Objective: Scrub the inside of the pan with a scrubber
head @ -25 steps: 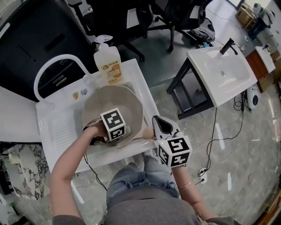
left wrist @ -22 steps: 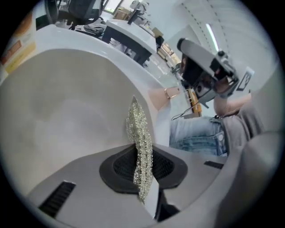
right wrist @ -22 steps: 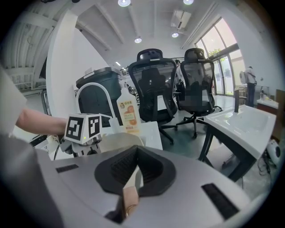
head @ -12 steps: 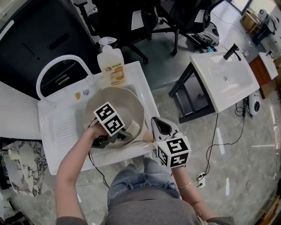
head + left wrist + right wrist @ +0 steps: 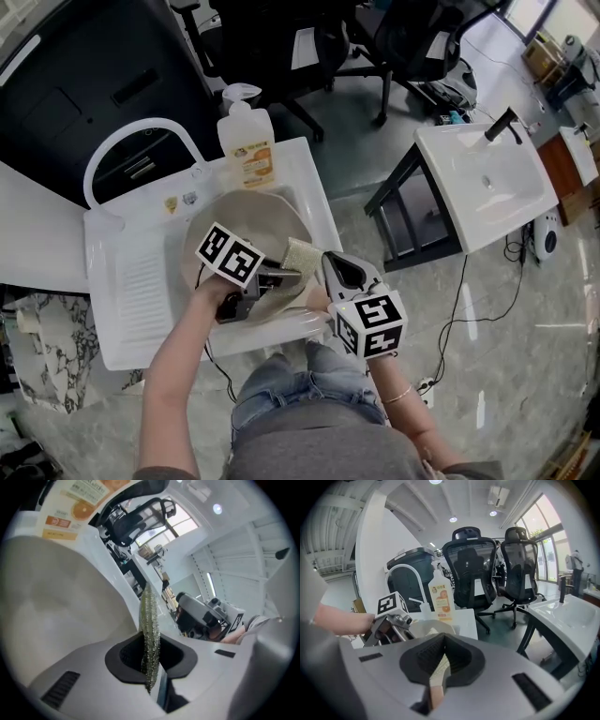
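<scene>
A beige pan (image 5: 246, 220) lies tilted in the white sink (image 5: 141, 281). My left gripper (image 5: 286, 274) reaches over the pan's right side, shut on a flat, glittery green scrubber (image 5: 302, 255). Seen edge-on in the left gripper view, the scrubber (image 5: 150, 630) stands up from between the jaws, with the pan's inside (image 5: 51, 602) to its left. My right gripper (image 5: 330, 270) is at the pan's right rim, shut on the pan's wooden handle (image 5: 437, 688). The right gripper view also shows the pan (image 5: 432, 628) and the left gripper (image 5: 391, 623).
An orange-labelled soap bottle (image 5: 249, 141) stands on the sink's back edge. A white arched faucet (image 5: 141, 141) rises at the back left. Office chairs (image 5: 309, 37) stand behind, and a second white basin on a black stand (image 5: 478, 178) is to the right.
My left gripper has swept from the pan's lower left across to its right side, carrying the scrubber up toward the rim by the handle. The right gripper has stayed put.
</scene>
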A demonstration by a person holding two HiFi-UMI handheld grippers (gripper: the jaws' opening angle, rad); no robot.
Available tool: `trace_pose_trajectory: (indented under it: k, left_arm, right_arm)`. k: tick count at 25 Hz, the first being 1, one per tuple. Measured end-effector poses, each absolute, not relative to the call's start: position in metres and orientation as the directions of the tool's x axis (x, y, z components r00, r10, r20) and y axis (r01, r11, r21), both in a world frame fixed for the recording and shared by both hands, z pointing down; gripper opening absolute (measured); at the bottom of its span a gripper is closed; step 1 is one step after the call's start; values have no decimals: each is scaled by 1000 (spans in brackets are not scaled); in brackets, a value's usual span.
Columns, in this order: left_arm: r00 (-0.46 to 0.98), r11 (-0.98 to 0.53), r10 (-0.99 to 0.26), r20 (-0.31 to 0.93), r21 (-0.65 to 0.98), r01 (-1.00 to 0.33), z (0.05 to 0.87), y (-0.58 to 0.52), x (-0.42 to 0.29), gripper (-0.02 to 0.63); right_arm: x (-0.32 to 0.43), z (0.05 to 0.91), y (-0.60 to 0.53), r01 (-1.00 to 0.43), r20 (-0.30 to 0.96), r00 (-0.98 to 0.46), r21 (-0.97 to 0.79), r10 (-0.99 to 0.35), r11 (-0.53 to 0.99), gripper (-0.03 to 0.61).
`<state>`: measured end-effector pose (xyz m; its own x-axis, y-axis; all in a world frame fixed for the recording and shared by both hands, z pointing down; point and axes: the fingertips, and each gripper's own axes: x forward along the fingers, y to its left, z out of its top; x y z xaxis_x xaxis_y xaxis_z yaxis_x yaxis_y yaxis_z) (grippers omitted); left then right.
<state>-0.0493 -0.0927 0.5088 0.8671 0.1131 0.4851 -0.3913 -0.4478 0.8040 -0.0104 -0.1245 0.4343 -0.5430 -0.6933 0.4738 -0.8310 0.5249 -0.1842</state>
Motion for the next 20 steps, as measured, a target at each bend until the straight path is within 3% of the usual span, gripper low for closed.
trace_pose_trajectory:
  k: [4, 7, 10, 14, 20]
  left_arm:
    - [873, -521, -149, 464, 714, -468, 496, -117, -58, 61]
    - [859, -539, -363, 361, 671, -510, 472, -130, -77, 61]
    - [812, -538, -482, 329, 620, -571, 464, -137, -102, 61]
    - [829, -474, -414, 375, 689, -548, 480, -130, -119, 61]
    - [841, -387, -77, 535, 762, -520, 529, -111, -103, 61]
  right_arm:
    - [-15, 432, -127, -829, 472, -545, -179, -693, 530, 11]
    - [-16, 433, -129, -837, 473, -532, -170, -702, 520, 11]
    - [-17, 434, -131, -848, 475, -516, -167, -713, 503, 11]
    - [-17, 435, -128, -862, 477, -495, -162, -726, 481, 11]
    - [-13, 437, -127, -882, 482, -464, -168, -743, 441, 11]
